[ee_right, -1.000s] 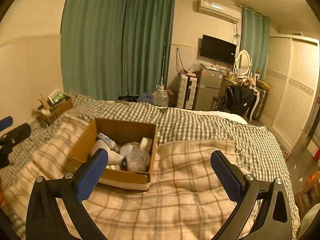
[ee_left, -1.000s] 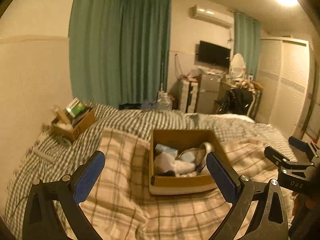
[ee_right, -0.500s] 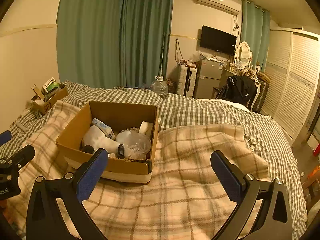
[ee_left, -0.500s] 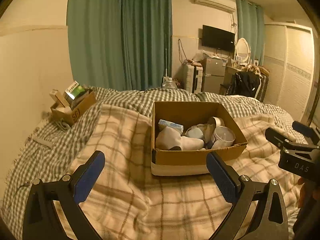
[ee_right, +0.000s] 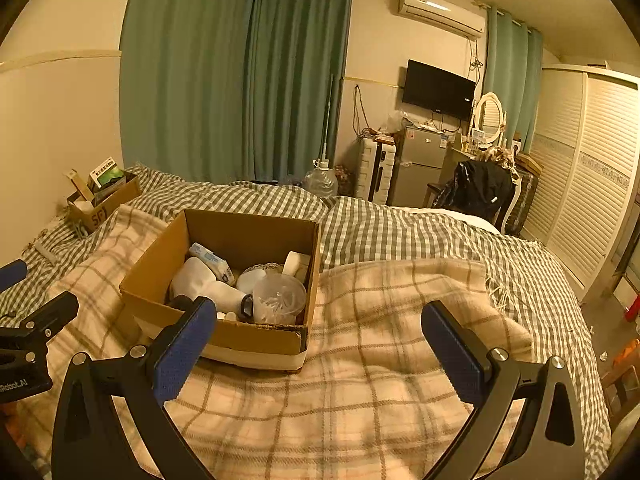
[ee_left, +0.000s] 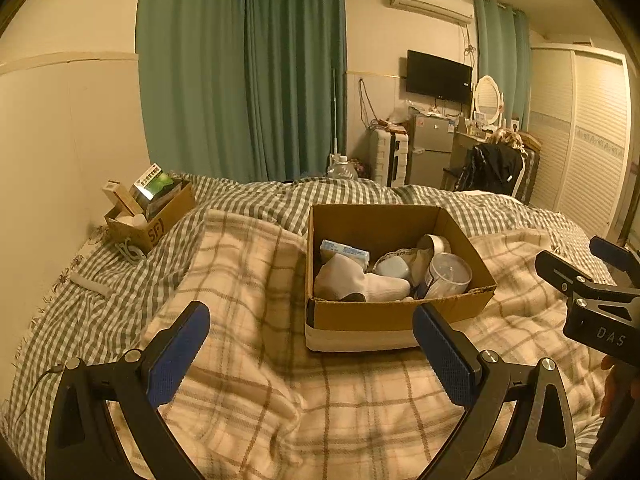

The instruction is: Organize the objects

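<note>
An open cardboard box (ee_left: 400, 316) sits on a plaid blanket on the bed; it also shows in the right wrist view (ee_right: 256, 340). Inside lie a white sock (ee_left: 360, 284), a light blue packet (ee_left: 344, 250), a clear plastic tub (ee_left: 448, 278) and a round white jar (ee_left: 434, 244). My left gripper (ee_left: 312, 354) is open and empty, just in front of the box. My right gripper (ee_right: 320, 350) is open and empty, in front of the box's right corner. Each gripper shows at the edge of the other's view.
A smaller cardboard box (ee_left: 156, 224) with cartons stands at the bed's far left by the wall. A white cable (ee_left: 130, 250) lies beside it. The plaid blanket (ee_right: 400, 380) covers the near bed, a green checked sheet (ee_right: 400, 232) beyond. Fridge, chair and wardrobe stand behind.
Both grippers have moved closer to the big box and tilted down a little, so the box looks larger and lower in both views. Both stay open.
</note>
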Demonstrator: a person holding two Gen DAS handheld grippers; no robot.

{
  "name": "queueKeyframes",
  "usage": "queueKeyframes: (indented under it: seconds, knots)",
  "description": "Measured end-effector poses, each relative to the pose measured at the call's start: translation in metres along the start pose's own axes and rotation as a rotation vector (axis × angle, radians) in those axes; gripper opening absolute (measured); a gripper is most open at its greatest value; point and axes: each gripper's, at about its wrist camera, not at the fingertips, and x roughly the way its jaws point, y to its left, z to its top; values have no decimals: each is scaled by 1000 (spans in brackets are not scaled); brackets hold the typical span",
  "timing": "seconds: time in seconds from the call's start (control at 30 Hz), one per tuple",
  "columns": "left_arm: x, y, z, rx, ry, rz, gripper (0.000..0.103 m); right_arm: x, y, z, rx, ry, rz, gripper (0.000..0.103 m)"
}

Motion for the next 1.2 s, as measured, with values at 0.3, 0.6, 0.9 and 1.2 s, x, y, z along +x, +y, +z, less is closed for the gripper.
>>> queueKeyframes:
  seconds: [0.3,0.6,0.9,1.2]
  knots:
    - [2,1,-1,1,9,2,103,2,0,0,0,9,1,103]
    - [2,1,-1,2,10,3,103,2,1,-1,-3,10,4,103]
    - [2,2,-2,7,12,-3,103,4,2,-2,-3,14,4,103]
    - [1,1,-1,17,6,1,103,4,2,-3,-3,14,3,103]
